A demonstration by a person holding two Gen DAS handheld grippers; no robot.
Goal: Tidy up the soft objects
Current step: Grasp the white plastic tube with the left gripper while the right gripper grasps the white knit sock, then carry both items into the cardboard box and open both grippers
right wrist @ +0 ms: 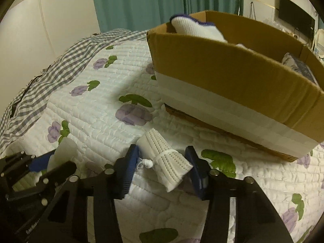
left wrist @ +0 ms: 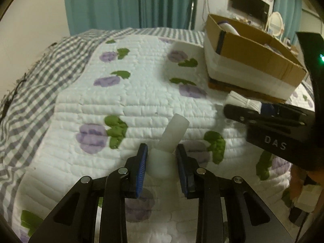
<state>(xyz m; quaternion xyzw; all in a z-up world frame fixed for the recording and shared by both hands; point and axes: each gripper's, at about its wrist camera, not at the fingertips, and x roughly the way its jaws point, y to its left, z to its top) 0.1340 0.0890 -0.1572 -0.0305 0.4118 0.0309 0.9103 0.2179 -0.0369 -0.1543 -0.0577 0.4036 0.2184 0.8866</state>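
A pale foam piece [left wrist: 171, 141], bent in two, sits between the blue pads of my left hand-held gripper [left wrist: 161, 158], just above the quilted bed cover [left wrist: 141, 105]. The pads flank its lower lump closely; I cannot tell from the left wrist view whether they press it, though a sliver of gap shows on each side, so I read the jaws as released.

On my right, a rolled white ribbed cloth [right wrist: 166, 158], tied round its middle with a white string, lies tilted on the bed between the spread pads of the right hand-held gripper [right wrist: 162, 162]. The jaws stand wide, the left pad near the roll's knot, the right pad close to its lower end, neither clearly clamping it.

Just beyond the roll stands a cardboard box [right wrist: 232, 81] with a white band around its lower wall, resting on the same cover printed with purple flowers and green leaves. A white garment with dark blue trim [right wrist: 194, 26] pokes over the box's far left corner, and a patterned fabric [right wrist: 297, 64] lies at its right end.

A grey checked sheet [left wrist: 40, 77] edges the bed on the left, with teal curtains [left wrist: 129, 4] behind.
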